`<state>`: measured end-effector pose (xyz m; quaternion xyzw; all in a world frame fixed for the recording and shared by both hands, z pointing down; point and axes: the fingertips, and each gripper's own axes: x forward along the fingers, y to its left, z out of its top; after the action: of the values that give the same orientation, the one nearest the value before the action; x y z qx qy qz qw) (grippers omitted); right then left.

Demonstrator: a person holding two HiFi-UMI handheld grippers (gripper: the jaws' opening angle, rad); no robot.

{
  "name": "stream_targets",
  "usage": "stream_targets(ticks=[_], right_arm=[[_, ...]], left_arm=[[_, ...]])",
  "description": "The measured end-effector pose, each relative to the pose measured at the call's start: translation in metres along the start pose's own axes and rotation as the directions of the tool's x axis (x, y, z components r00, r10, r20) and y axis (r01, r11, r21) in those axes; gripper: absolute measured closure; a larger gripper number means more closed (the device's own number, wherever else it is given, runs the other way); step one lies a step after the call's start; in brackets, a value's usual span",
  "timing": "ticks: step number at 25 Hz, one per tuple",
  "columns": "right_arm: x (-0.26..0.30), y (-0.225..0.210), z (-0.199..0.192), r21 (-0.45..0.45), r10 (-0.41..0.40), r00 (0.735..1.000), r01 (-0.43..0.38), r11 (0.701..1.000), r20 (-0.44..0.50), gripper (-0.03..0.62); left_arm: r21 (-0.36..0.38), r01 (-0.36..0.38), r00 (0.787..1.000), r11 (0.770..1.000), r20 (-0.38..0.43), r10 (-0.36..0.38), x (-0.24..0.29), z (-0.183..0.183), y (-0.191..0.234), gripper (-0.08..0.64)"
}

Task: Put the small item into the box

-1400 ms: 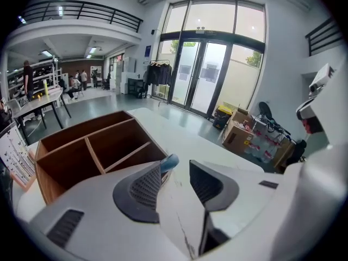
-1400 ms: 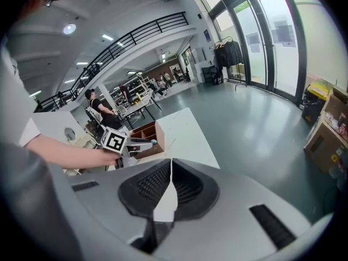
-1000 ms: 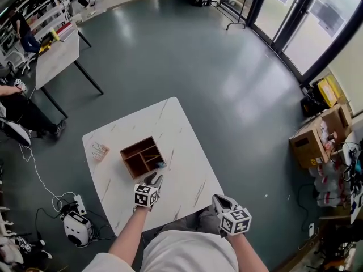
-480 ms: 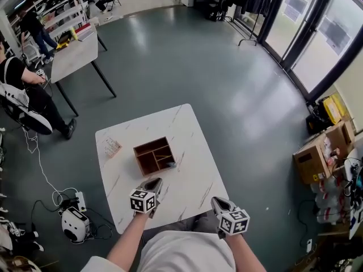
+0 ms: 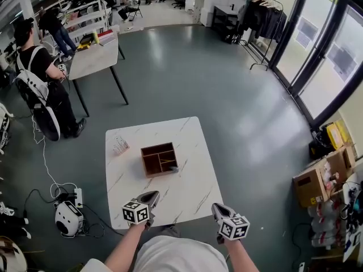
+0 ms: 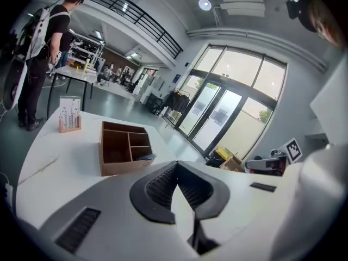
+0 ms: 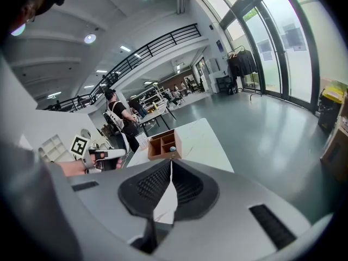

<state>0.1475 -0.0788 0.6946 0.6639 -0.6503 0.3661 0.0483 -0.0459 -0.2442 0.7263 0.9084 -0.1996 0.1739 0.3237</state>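
Grey-green hall floor, white marbled desk [image 5: 190,194] in the middle. The small item [image 5: 172,168] already sits in the wooden box [image 5: 152,175], in the corner compartment nearest the right gripper [image 5: 218,208]. It looks light, hard and maybe slippery, so I'd pinch it across its middle. That gripper and the left gripper [image 5: 152,196] are both closed, empty, well apart from the box. The right gripper view shows the item as roundish and blue-grey; the head view barely does.

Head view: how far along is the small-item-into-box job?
Looks done: the small blue-grey item lies in a corner compartment of the brown wooden divided box. In hand: nothing; the left gripper and right gripper are shut and empty at the near edge of the white marble table. Left: apparently nothing.
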Motion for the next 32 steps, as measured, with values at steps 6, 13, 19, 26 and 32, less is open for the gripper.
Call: stream_targets(ticks=[6,13,19,26,32], right_arm=[[-0.036,0.002,-0.025,-0.016,0.041,0.999,-0.041,0.999,-0.008,0.566],[-0.077,0.002,-0.063,-0.007,0.061,0.998,-0.061,0.998,-0.002,0.566],[-0.109,0.006,-0.095,0.012,0.079,0.997,-0.079,0.997,0.004,0.565],[-0.130,0.015,-0.127,0.028,0.113,0.994,-0.112,0.993,-0.002,0.565],[-0.129,0.026,-0.140,0.035,0.132,0.991,-0.131,0.991,-0.022,0.566]], left_arm=[[-0.013,-0.013,0.999,1.000,0.048,0.013,-0.031,-0.031,-0.035,0.546],[-0.035,0.006,0.991,0.999,0.133,-0.001,-0.073,-0.060,-0.081,0.546],[-0.098,0.012,0.980,0.995,0.199,0.008,-0.110,-0.071,-0.111,0.546],[-0.110,-0.007,0.967,0.994,0.253,0.035,-0.153,-0.086,-0.131,0.546],[-0.138,-0.034,0.959,0.990,0.275,0.072,-0.183,-0.096,-0.130,0.546]])
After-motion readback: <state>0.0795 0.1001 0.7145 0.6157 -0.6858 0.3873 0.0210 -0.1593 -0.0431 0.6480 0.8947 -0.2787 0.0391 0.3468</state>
